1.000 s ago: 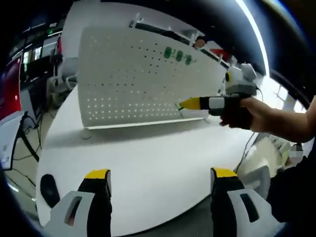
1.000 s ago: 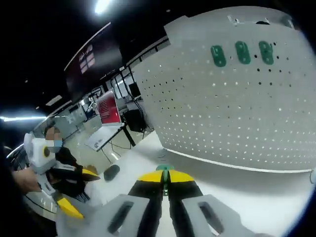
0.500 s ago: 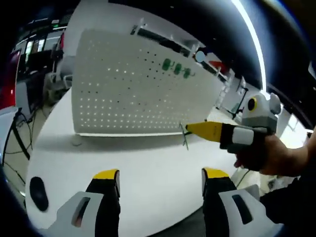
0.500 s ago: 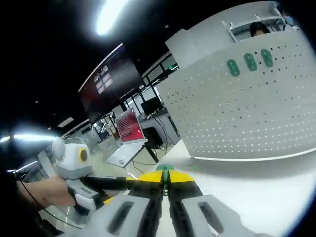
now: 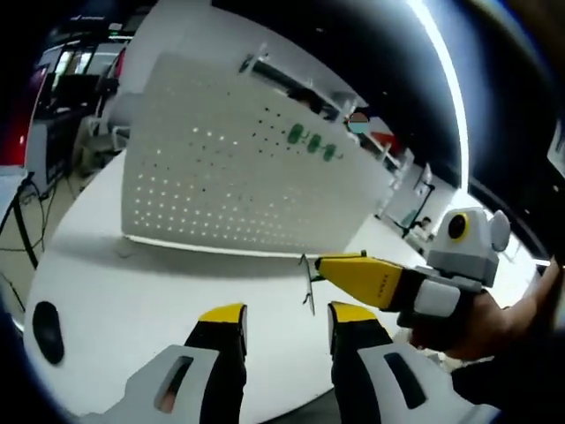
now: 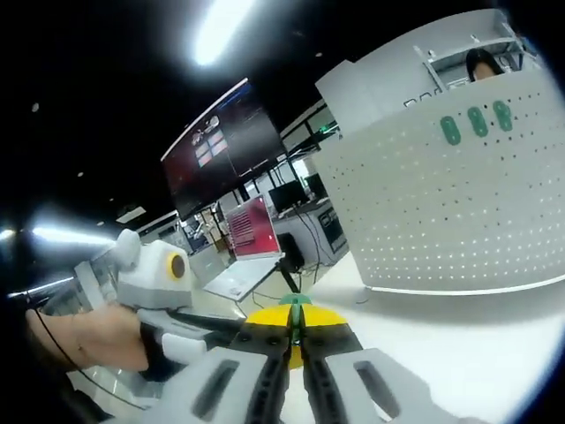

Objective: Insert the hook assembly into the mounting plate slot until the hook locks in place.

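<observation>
Hook assembly held over white desk in front of upright pegboard mounting plate.

Left gripper view, left to right: black computer mouse (image 5: 46, 332) near the desk's (image 5: 141, 291) left edge; white perforated mounting plate (image 5: 238, 190) standing upright toward the far edge, three green oval tabs (image 5: 312, 144) on its upper right part; left gripper (image 5: 284, 315), yellow-tipped jaws apart with a narrow gap, nothing between them; thin metal hook assembly (image 5: 306, 281) hanging from the tip of the right gripper (image 5: 323, 265), above the desk's near edge, well apart from the plate; a hand (image 5: 477, 322) holding that gripper. Right gripper view, left to right: the left gripper's body (image 6: 150, 283) in a hand (image 6: 93, 340); red monitor (image 6: 252, 228) behind; right gripper (image 6: 296, 316) jaws clamped together on the hook assembly, green part (image 6: 295, 301) at the tips; mounting plate (image 6: 450, 208) at right.
</observation>
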Demonstrator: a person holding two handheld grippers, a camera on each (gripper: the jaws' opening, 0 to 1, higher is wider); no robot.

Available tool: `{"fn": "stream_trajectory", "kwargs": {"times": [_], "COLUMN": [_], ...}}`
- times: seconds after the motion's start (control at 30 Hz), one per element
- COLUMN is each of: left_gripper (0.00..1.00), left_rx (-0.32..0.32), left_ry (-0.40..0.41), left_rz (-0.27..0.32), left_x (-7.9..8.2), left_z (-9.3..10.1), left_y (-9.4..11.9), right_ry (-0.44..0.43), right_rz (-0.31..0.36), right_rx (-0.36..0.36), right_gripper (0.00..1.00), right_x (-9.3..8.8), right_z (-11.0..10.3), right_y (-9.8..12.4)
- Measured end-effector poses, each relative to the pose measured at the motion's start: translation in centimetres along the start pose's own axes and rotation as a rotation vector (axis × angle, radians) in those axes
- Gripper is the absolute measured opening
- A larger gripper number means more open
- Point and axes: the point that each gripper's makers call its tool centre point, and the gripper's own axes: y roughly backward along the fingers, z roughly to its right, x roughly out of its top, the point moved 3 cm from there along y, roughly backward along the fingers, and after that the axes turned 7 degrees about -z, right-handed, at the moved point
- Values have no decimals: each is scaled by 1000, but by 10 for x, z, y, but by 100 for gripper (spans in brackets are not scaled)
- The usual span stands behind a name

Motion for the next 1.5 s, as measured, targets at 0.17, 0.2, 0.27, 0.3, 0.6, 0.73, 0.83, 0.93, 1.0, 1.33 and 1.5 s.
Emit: {"fn": "stream_trajectory", "kwargs": {"times": [0.17, 0.2, 0.27, 0.3, 0.6, 0.73, 0.83, 0.93, 1.0, 1.33, 1.5], "left_gripper": [23, 21, 19, 18, 5, 4, 3, 2, 2, 1, 1], "left_rx": [-24, -30, -42, -43, -76, -73, -74, -69, -58, 14, 27], "left_ry": [35, 43, 59, 60, 32, 19, 20, 21, 6, -58, -133], "left_rz": [18, 21, 24, 22, 25, 35, 34, 32, 32, 41, 66], "left_x": [1, 1, 0, 0, 0, 0, 0, 1, 1, 5, 9], "left_z": [1, 1, 2, 2, 10, 11, 11, 13, 13, 3, 3], "left_y": [3, 4, 5, 5, 6, 7, 8, 8, 8, 11, 13], "right_ry": [14, 25, 47, 46, 85, 107, 116, 122, 119, 34, -12], "right_rz": [-4, -1, 0, -3, 8, 16, 18, 22, 19, 31, 3], "right_rx": [12, 13, 13, 18, 15, 10, 6, 0, 0, 22, 46], "right_gripper": [0, 0, 0, 0, 0, 0, 0, 0, 0, 8, 8], "right_x": [-2, -2, -2, -3, -2, -2, -2, -2, -1, 10, 7], "right_z": [-6, -7, -9, -10, -16, -18, -19, -19, -19, -19, -17], "right_y": [-3, -3, -3, -4, -4, -2, -1, 0, 0, 9, 11]}}
